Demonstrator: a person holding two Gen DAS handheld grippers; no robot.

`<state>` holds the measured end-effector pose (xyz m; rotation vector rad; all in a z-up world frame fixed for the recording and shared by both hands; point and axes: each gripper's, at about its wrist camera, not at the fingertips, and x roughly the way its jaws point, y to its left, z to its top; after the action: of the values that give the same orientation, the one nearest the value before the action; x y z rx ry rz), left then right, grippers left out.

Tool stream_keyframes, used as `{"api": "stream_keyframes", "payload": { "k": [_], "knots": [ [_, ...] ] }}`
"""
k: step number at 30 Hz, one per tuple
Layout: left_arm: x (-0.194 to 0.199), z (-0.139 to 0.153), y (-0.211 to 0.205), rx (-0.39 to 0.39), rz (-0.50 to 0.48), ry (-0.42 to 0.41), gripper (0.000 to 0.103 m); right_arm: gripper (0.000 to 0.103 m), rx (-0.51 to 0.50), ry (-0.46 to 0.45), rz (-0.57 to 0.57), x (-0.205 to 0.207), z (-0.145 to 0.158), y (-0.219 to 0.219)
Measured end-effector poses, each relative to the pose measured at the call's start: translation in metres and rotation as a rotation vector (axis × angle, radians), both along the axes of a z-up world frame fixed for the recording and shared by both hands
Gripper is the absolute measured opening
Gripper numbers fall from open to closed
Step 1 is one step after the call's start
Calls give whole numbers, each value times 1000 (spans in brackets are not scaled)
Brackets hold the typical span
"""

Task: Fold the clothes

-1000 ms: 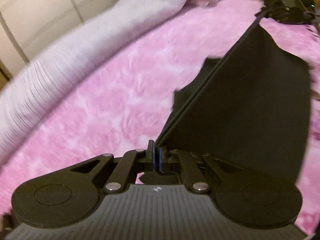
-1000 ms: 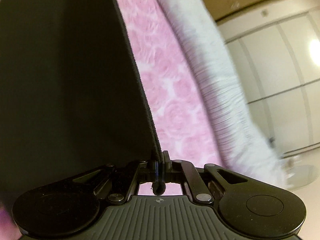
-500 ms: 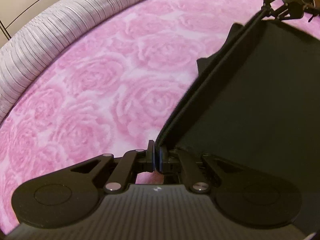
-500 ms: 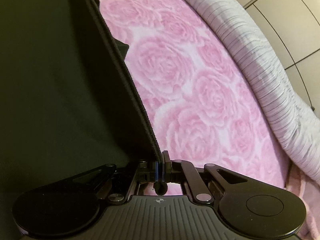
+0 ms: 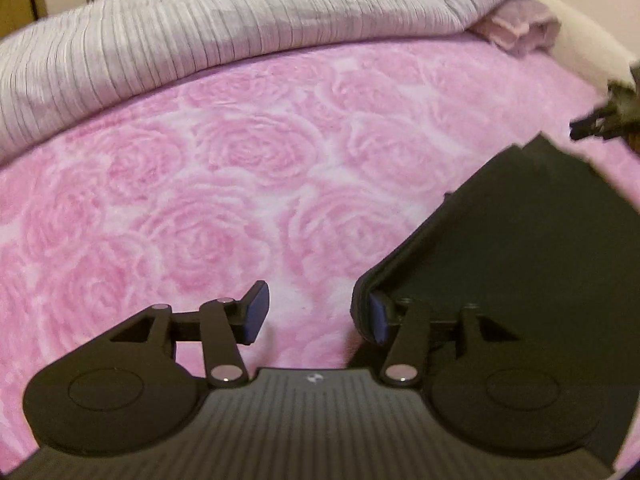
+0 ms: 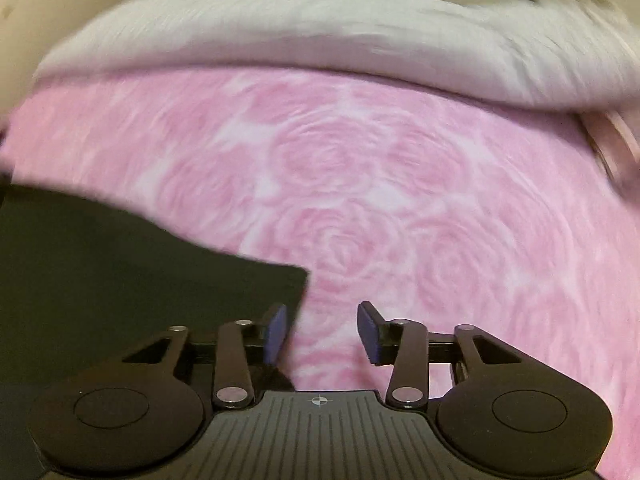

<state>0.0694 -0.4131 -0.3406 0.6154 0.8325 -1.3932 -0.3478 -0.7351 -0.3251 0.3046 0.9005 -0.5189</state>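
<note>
A black garment [image 5: 520, 248] lies on the pink rose blanket [image 5: 224, 184], to the right in the left wrist view. My left gripper [image 5: 316, 316] has its jaws opening. The garment's thick hem rests against the right pad [image 5: 378, 318], and only blanket shows in the gap. In the right wrist view the same garment [image 6: 120, 280] lies flat at the left, its corner beside the left pad [image 6: 276, 334]. My right gripper [image 6: 323, 332] is opening too, with nothing between its pads. The right gripper's tip [image 5: 600, 120] shows blurred beyond the garment's far end.
A grey-white ribbed duvet [image 5: 200, 40] is bunched along the far side of the blanket and also fills the back of the right wrist view [image 6: 320, 32]. A pale pink cloth [image 5: 520, 28] sits at the far right corner. Walls and cupboards stand beyond.
Both grippers were shut on the garment's stretched top edge; now both have let go and stand open. The garment has dropped flat onto the blanket, and both views have rolled to level.
</note>
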Motion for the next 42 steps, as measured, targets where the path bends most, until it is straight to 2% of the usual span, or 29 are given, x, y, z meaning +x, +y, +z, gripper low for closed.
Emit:
{"api": "stream_keyframes", "payload": {
  "k": [1, 3, 5, 8, 10, 12, 15, 17, 19, 20, 22, 23, 24, 25, 27, 31, 32, 35, 37, 40, 41, 42],
  "knots": [
    [2, 0, -2, 12, 1, 38, 48, 45, 6, -6, -27, -1, 1, -1],
    [4, -1, -5, 29, 4, 50, 48, 45, 18, -19, -74, -3, 3, -1],
    [13, 2, -7, 6, 44, 73, 48, 46, 45, -28, -14, 1, -1, 13],
    [37, 6, -5, -70, 157, 212, 48, 46, 34, -12, 61, 8, -13, 34],
    [48, 10, -3, -106, 217, 243, 48, 46, 41, -11, 80, 11, -23, 42],
    [50, 13, 1, -117, 232, 245, 48, 46, 67, -26, 59, 10, -31, 42],
    [35, 17, 16, -111, 176, 202, 49, 46, 138, -89, -26, 8, -42, 23],
    [22, 19, 29, -107, 131, 177, 54, 46, 195, -138, -91, 5, -47, 11],
    [7, 15, 43, -108, 93, 172, 63, 46, 245, -185, -135, 1, -51, 1],
    [-1, 12, 50, -108, 77, 164, 63, 45, 249, -201, -148, -1, -51, -1],
    [-18, 5, 59, -103, 49, 129, 63, 19, 254, -232, -174, -5, -51, -3],
    [-24, 1, 61, -99, 39, 110, 62, 1, 240, -233, -180, -7, -49, -2],
    [-29, -4, 62, -95, 36, 99, 56, 1, 225, -235, -185, -10, -47, 0],
    [-31, -10, 62, -91, 41, 95, 36, 1, 210, -236, -191, -12, -46, 1],
    [-21, -18, 64, -81, 125, 125, 11, 1, 184, -239, -202, -16, -43, 4],
    [16, -29, 83, -99, 402, 252, 15, 5, 171, -244, -245, -25, -37, 12],
    [19, -28, 91, -106, 444, 258, 15, 14, 158, -241, -249, -29, -32, 18],
    [7, -13, 116, -141, 438, 224, 18, 30, 83, -222, -218, -45, -14, 46],
    [-17, 1, 131, -159, 378, 159, 29, 38, 32, -214, -175, -62, -3, 70],
    [-77, 23, 155, -168, 215, -16, 39, 44, -40, -205, -67, -96, 7, 114],
    [-101, 27, 162, -164, 147, -81, 42, 45, -88, -183, -15, -105, 7, 134],
    [-126, 30, 170, -161, 69, -155, 49, 46, -138, -159, 39, -114, 7, 154]
  ]
}}
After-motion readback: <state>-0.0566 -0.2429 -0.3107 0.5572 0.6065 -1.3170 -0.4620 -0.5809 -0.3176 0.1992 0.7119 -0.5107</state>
